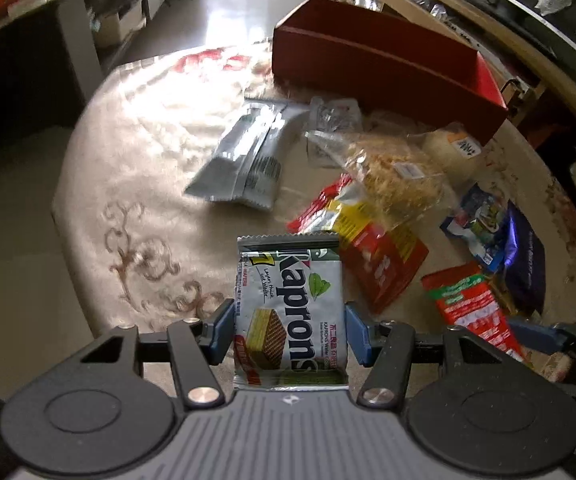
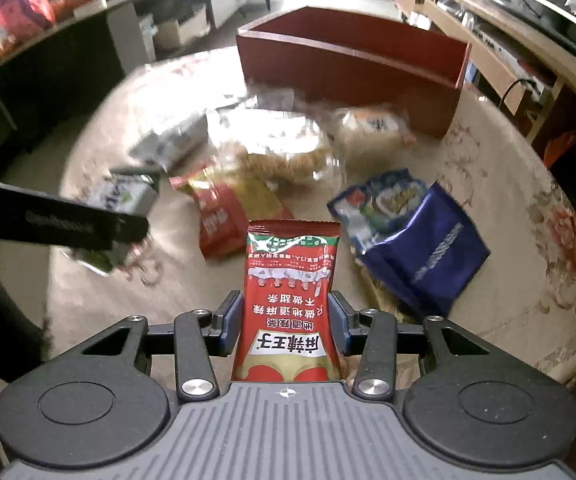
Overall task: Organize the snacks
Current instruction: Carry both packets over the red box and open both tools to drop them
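Observation:
My left gripper (image 1: 290,332) is shut on a green and white Kaprons wafer packet (image 1: 290,308), held above the round table. My right gripper (image 2: 286,320) is shut on a red spicy-strip snack packet (image 2: 290,304). The left gripper with its packet also shows in the right wrist view (image 2: 120,216) at the left. A dark red open wooden box (image 1: 384,64) stands at the far side of the table; it also shows in the right wrist view (image 2: 352,60). Loose snacks lie between the box and the grippers.
On the floral tablecloth (image 1: 148,152) lie a silver packet (image 1: 244,152), a clear bag of bread (image 1: 392,172), red packets (image 1: 384,264), a blue packet (image 2: 380,204) and a dark blue bag (image 2: 428,252). Shelves and counters surround the table.

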Demonstrator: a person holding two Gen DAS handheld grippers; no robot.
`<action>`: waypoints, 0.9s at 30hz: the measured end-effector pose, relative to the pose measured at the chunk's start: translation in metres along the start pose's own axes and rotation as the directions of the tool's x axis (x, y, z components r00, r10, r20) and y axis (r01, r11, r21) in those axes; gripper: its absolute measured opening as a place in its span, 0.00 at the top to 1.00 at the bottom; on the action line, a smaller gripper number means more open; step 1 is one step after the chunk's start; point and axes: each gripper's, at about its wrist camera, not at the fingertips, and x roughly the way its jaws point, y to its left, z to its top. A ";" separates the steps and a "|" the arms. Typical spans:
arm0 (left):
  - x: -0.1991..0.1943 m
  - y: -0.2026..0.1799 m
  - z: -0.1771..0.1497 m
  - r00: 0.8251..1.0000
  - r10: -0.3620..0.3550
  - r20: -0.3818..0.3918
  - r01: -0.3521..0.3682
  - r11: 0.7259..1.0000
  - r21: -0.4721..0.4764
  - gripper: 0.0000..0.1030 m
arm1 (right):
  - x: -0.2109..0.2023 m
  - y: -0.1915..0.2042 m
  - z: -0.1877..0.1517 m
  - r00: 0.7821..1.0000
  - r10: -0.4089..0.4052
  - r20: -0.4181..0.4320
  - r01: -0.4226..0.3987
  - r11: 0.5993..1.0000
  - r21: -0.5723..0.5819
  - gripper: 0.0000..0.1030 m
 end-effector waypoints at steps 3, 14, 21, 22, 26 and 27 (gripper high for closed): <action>0.001 0.005 -0.001 0.999 -0.038 -0.011 0.038 0.999 -0.021 0.42 | 0.008 0.002 -0.003 0.999 -0.008 -0.033 0.008 1.000 -0.001 0.49; -0.029 -0.008 0.016 0.990 -0.120 0.078 0.121 0.992 -0.017 0.42 | -0.022 0.010 0.004 0.999 -0.002 0.044 -0.001 0.998 0.056 0.49; -0.036 -0.028 0.067 0.980 -0.117 0.159 0.119 0.993 0.002 0.42 | -0.039 -0.001 0.050 0.984 0.023 0.178 -0.038 0.996 0.079 0.49; -0.034 -0.030 0.077 0.979 -0.116 0.170 0.118 0.993 0.001 0.42 | -0.038 -0.005 0.056 0.982 0.026 0.188 -0.044 0.995 0.090 0.49; -0.021 -0.041 0.110 0.976 -0.121 0.182 0.124 0.992 -0.006 0.42 | -0.026 -0.024 0.085 0.977 0.008 0.213 -0.035 0.992 0.120 0.49; -0.017 -0.044 0.118 0.976 -0.117 0.186 0.120 0.993 -0.002 0.42 | -0.024 -0.030 0.093 0.975 -0.003 0.222 -0.026 0.991 0.130 0.49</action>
